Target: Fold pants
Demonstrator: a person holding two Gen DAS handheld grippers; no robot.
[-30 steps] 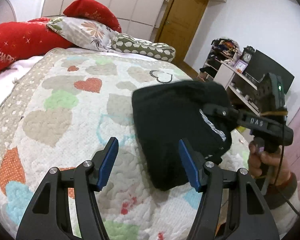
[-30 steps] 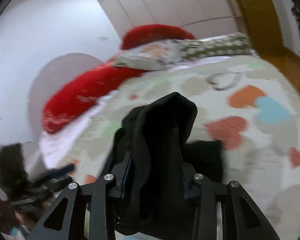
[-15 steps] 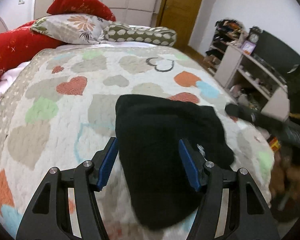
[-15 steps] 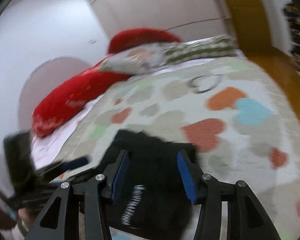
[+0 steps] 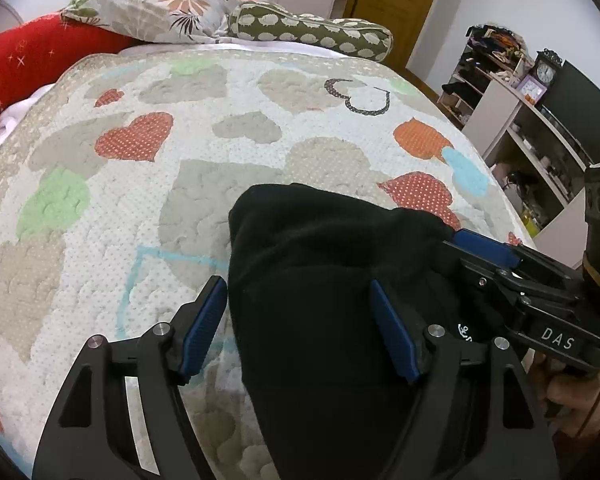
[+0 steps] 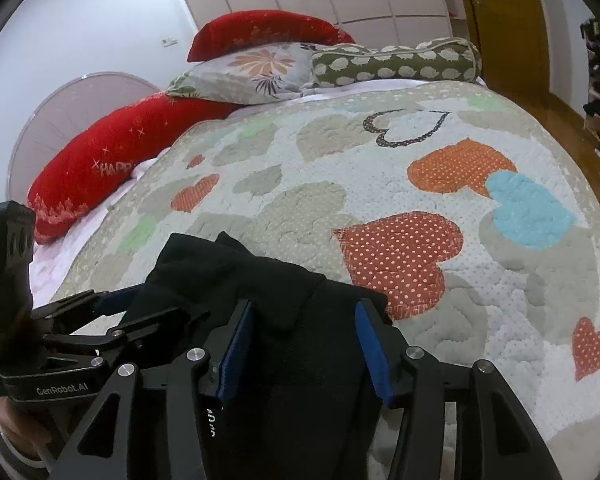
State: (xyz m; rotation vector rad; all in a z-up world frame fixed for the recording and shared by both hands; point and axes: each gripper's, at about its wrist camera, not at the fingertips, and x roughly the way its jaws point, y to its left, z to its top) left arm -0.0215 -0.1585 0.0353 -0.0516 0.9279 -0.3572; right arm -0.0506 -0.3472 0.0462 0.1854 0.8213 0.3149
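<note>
The black pants (image 5: 332, 280), which a second ago hung bunched in the right gripper's (image 6: 304, 344) grasp above the bed, now lie folded on the heart-patterned quilt (image 5: 140, 184), at about five o'clock of its middle in the left wrist view. That gripper has let go: its blue pads stand apart on either side of the cloth without pinching. The left gripper (image 5: 300, 328), at six o'clock, is spreading its jaws wider, the bundle's near edge between them but unpressed. The fold looks nearly done, perhaps needing only smoothing.
</note>
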